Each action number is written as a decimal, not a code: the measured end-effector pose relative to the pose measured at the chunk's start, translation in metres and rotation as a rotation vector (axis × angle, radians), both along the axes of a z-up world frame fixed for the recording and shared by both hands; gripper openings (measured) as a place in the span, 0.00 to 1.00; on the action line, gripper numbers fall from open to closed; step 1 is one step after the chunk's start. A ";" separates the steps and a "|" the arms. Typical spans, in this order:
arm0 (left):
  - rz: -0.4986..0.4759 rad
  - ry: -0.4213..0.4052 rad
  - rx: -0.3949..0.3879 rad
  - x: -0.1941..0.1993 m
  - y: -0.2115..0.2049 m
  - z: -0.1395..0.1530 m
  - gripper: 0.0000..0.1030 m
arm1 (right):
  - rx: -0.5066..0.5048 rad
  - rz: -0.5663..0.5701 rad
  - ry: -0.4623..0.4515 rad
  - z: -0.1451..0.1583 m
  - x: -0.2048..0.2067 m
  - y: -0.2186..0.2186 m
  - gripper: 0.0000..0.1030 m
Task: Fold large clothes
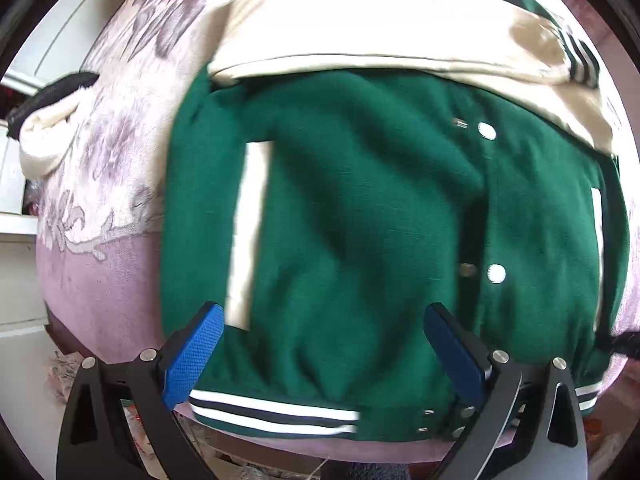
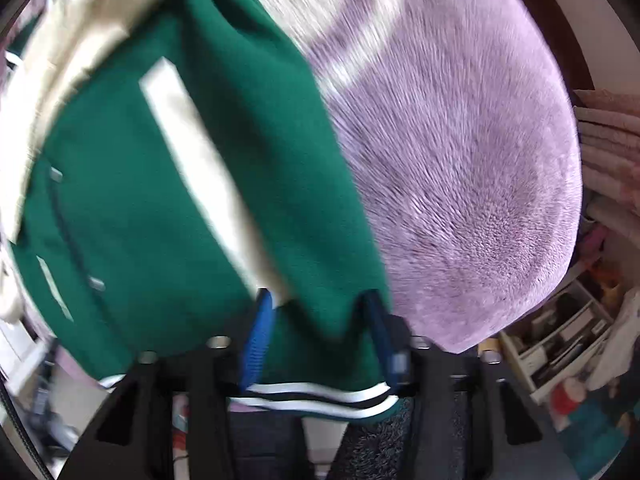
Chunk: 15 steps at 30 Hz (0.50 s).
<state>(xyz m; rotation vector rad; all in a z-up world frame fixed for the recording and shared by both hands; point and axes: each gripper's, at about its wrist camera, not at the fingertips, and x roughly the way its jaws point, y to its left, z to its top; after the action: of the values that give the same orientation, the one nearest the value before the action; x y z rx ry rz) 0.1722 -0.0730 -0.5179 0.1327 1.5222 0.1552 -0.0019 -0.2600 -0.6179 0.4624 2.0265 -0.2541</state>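
Currently, left wrist view: green jacket [image 1: 360,216] lies flat, front up, on the pink floral blanket [image 1: 120,160], cream sleeves [image 1: 360,28] folded across its upper part. Left gripper [image 1: 324,316] hangs over the striped hem [image 1: 272,412], jaws wide apart, nothing between them. Right wrist view, blurred: right gripper [image 2: 320,304] at the jacket's hem corner, jaws narrowed with green cloth between the pads; whether they actually pinch it I cannot tell.

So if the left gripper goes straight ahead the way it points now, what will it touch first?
Most likely the green varsity jacket with cream sleeves: the left gripper, jaws open, hangs over its front near the striped hem. Depth is unclear.
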 end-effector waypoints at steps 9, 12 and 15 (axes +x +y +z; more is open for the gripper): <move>0.043 0.007 0.168 -0.011 -0.110 -0.010 1.00 | 0.367 -0.031 -0.182 0.039 0.079 -0.054 0.42; 0.092 0.022 0.178 0.008 -0.135 -0.026 1.00 | 0.321 0.069 -0.318 0.032 0.139 -0.069 0.43; 0.119 0.012 0.197 0.029 -0.151 -0.038 1.00 | 0.363 0.128 -0.356 0.006 0.190 -0.057 0.43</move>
<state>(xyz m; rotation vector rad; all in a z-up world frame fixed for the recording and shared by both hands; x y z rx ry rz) 0.2010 -0.2242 -0.5561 0.2001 1.5253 0.4002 0.1884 -0.3168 -0.6123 0.5556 1.7422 0.2640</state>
